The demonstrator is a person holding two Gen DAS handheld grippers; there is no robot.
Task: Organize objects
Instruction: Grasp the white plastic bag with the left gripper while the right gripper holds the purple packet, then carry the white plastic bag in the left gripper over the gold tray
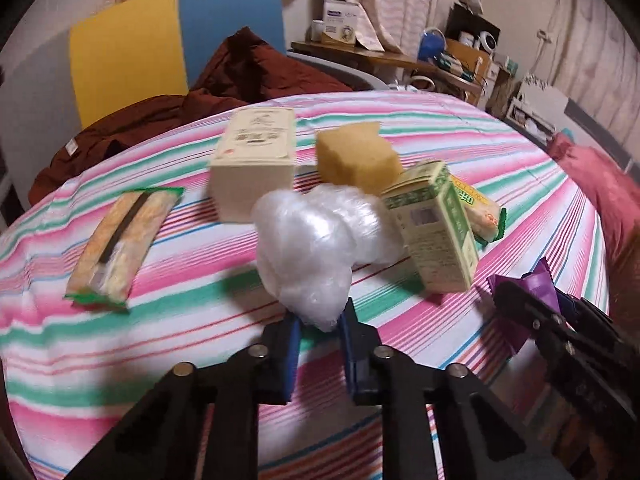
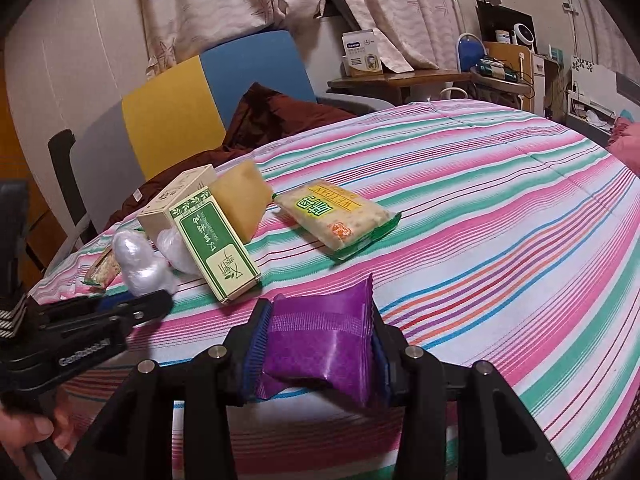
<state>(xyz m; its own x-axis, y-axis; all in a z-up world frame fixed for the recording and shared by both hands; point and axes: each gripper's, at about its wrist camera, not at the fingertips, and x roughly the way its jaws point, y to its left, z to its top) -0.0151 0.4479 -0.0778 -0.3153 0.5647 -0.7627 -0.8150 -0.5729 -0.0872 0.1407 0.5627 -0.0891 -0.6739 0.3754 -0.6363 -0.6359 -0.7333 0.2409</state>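
My left gripper [image 1: 320, 314] is shut on the lower tip of a crumpled clear plastic bag [image 1: 316, 240], which sits on the striped bedspread [image 1: 460, 140]. My right gripper [image 2: 320, 312] is shut on a shiny purple packet [image 2: 324, 344] held just above the bedspread. Behind the bag stand a cream box [image 1: 256, 160] and a yellow sponge [image 1: 356, 158]. A green-and-white carton [image 1: 436, 228] leans beside them, with a yellow cracker packet [image 1: 480, 208] behind it. A green-edged snack packet [image 1: 120, 240] lies apart at the left. The right wrist view shows the left gripper [image 2: 160, 298] at the bag [image 2: 140, 264].
A maroon cloth [image 1: 248, 72] is heaped at the bed's far side in front of a yellow-and-blue chair [image 1: 160, 40]. A cluttered desk [image 1: 400, 56] stands beyond. A pink pillow [image 1: 600, 192] lies at the right. A hand [image 2: 28, 436] holds the left gripper.
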